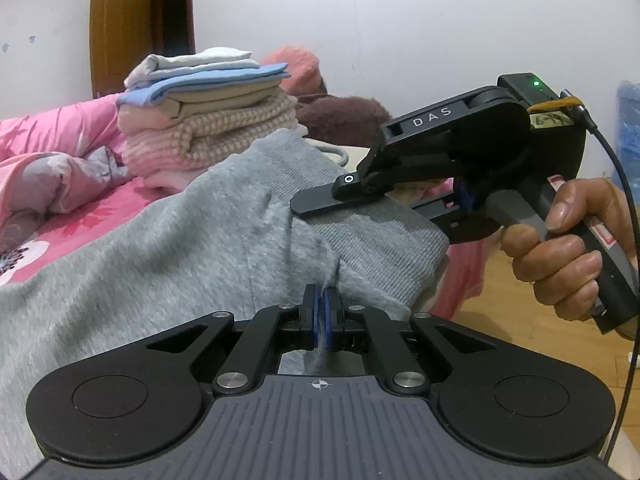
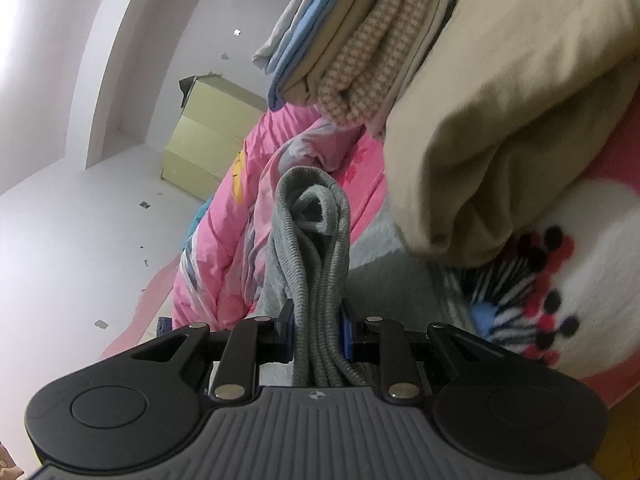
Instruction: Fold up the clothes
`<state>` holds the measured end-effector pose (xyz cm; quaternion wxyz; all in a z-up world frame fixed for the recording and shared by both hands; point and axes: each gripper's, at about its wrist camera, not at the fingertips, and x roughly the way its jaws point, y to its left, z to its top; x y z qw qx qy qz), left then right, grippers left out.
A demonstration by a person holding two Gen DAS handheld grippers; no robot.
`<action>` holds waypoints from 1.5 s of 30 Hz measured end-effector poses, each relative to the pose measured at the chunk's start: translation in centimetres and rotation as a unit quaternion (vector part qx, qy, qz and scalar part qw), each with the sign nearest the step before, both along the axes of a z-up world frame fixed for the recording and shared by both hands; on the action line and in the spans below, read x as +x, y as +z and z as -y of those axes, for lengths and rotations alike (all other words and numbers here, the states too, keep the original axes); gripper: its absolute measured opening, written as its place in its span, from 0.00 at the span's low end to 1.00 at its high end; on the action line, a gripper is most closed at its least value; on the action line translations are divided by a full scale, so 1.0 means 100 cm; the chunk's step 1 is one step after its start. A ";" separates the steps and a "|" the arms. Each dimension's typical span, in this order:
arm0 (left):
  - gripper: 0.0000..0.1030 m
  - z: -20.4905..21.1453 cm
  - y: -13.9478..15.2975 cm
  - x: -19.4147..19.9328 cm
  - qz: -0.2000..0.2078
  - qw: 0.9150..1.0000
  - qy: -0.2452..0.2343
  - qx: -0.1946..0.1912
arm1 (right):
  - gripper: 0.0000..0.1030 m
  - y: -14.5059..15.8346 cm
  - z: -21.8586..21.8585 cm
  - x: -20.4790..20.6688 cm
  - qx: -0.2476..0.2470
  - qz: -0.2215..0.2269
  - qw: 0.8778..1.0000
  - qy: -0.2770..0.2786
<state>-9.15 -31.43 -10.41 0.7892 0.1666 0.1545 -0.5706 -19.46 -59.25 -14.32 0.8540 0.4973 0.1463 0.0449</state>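
Grey fleece garment (image 1: pixel 168 240), the piece we are folding now, hangs between our two grippers above the pink flowered bedspread (image 1: pixel 84 216), part of it draped across the lower left of the left wrist view. Our left gripper (image 1: pixel 321 308) has its blue pads pressed together on a thin pinch of the fleece, with a sliver of cloth showing between them. Our right gripper (image 2: pixel 318 332) pinches a thick bunch of the ribbed grey band, several layers gathered together, so its jaws stand a little apart around the wad. In the left view we see the right hand (image 1: pixel 568 252) wrapped around that tool's handle, with its fingers reaching over the ribbed edge.

Judging from how things lie, we are well into the job. A stack of folded clothes (image 1: pixel 208 108) sits on the bed beyond the garment: white and blue pieces on top, beige beneath, then checked knit and pink at the bottom. A beige garment (image 2: pixel 512 128) lies near the stack in the right view, loosely rolled and not squared; we cannot tell whether it counts as finished.

What remains for the grey piece, as we read it, is to lay it flat, fold it and add it to the stack.
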 end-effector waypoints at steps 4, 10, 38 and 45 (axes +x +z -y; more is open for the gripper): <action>0.03 0.008 -0.014 0.001 0.007 1.000 -0.002 0.012 | 0.27 -0.015 0.007 0.002 -0.007 -0.034 0.999 -0.016; 0.09 -0.004 -0.008 -0.002 0.004 1.000 -0.003 0.009 | 0.45 0.009 -0.004 -0.024 -0.064 -0.066 0.994 -0.063; 0.50 -0.353 0.010 0.068 -0.273 0.879 0.333 -0.206 | 0.60 0.086 -0.173 0.056 -0.337 -0.128 0.932 -0.024; 0.63 -0.376 -0.018 0.129 -0.418 0.815 0.280 -0.286 | 0.65 0.098 -0.220 0.084 -0.329 -0.111 0.937 0.026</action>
